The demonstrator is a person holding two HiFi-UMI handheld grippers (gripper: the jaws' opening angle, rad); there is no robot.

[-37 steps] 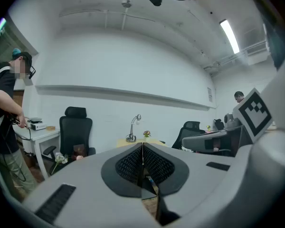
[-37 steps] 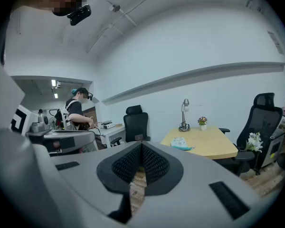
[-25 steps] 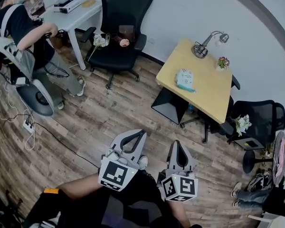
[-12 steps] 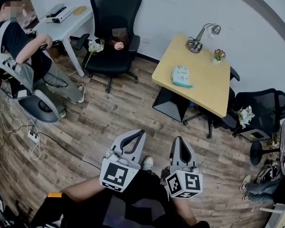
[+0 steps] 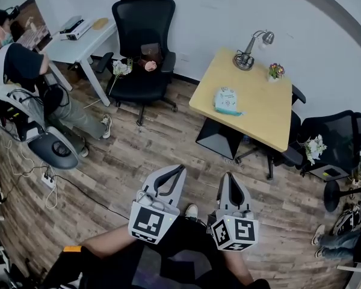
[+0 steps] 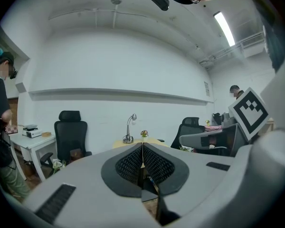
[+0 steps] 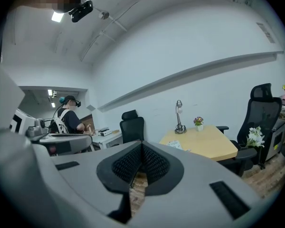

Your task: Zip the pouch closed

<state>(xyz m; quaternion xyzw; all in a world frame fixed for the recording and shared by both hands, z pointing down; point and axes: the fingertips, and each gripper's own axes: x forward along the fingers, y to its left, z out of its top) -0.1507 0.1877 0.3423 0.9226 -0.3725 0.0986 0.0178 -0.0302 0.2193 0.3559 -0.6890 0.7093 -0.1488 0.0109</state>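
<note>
The pouch (image 5: 227, 100), pale green and white, lies on the yellow table (image 5: 262, 116) across the room; in the right gripper view the pouch (image 7: 174, 145) shows just above the jaws. My left gripper (image 5: 179, 171) and right gripper (image 5: 228, 178) are held low over the wooden floor, side by side, far from the table. Both are shut with nothing between their pads. The left gripper (image 6: 142, 146) points toward the table (image 6: 133, 142) with its lamp, and the right gripper (image 7: 142, 144) does likewise.
A desk lamp (image 5: 250, 52) and a small flower pot (image 5: 275, 71) stand on the table's far side. Black office chairs (image 5: 143, 47) (image 5: 328, 146) flank it. A person (image 5: 24, 83) sits at a white desk (image 5: 78, 38) at left. Cables and a power strip (image 5: 47, 179) lie on the floor.
The view has shifted toward the table: the table and pouch have slid slightly left and up in the head view. Both grippers stay shut, side by side.
</note>
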